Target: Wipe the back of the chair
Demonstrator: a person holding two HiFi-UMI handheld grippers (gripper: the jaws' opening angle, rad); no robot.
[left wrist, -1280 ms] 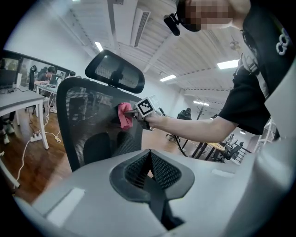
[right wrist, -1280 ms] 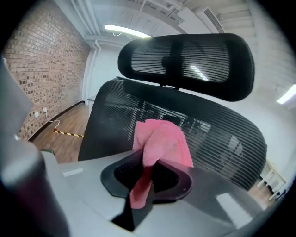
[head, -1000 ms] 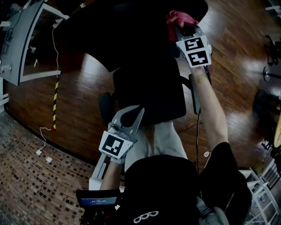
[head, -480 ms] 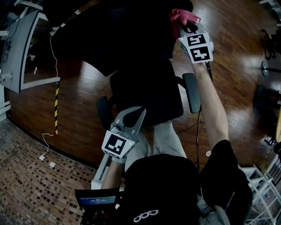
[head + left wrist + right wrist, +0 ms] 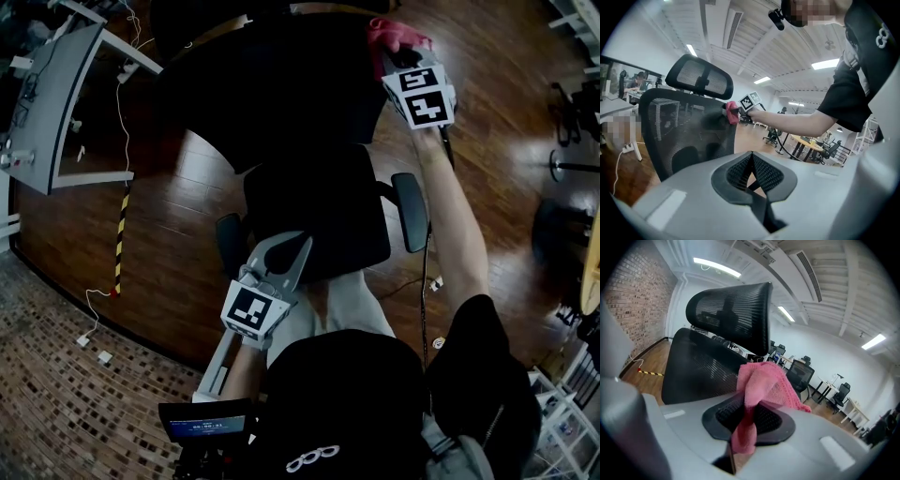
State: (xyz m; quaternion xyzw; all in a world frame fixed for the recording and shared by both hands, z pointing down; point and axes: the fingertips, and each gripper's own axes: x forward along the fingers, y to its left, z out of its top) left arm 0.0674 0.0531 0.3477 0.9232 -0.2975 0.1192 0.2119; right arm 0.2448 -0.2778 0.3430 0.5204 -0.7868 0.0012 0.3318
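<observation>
Facing the person, the black mesh chair back [image 5: 281, 84] stands within reach for wiping; the left gripper [image 5: 281, 255] hangs low, jaws pressed together on nothing, out of the way, while the right gripper [image 5: 398, 56] pinches a pink cloth [image 5: 394, 33] at the back's edge

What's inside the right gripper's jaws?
A pink cloth, pinched by the right gripper. One bunch pokes out in front of the black mesh chair back, and one end dangles below. The bit between the jaws is covered.
</observation>
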